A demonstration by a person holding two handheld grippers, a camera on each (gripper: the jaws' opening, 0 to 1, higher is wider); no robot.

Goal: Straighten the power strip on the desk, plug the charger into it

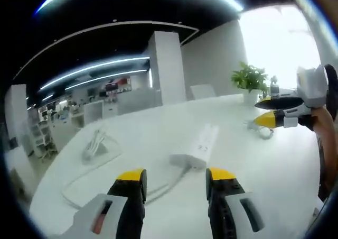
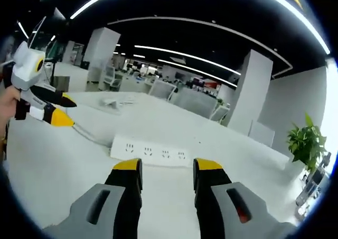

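My left gripper [image 1: 174, 178] and right gripper [image 2: 166, 167]: jaws apart, empty, above white counter [image 2: 53, 159]. Power strip [image 2: 156, 150] just ahead; charger [image 1: 95, 146] near far edge; potted plant [image 1: 250, 82] behind.

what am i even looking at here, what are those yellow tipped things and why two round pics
These are two handheld grippers, one in each of a person's hands, each with a fisheye camera looking along its own two jaws. In the left gripper view, the left gripper rises from the bottom, jaws apart and holding nothing; the right gripper comes in from the right. In the right gripper view, the right gripper's yellow-tipped jaws, also apart and empty, rise from the bottom, and the left gripper shows at the left. On the white desk lies a white power strip with its cord, and farther off what looks like a charger with a coiled cable. A potted plant stands at the far edge.
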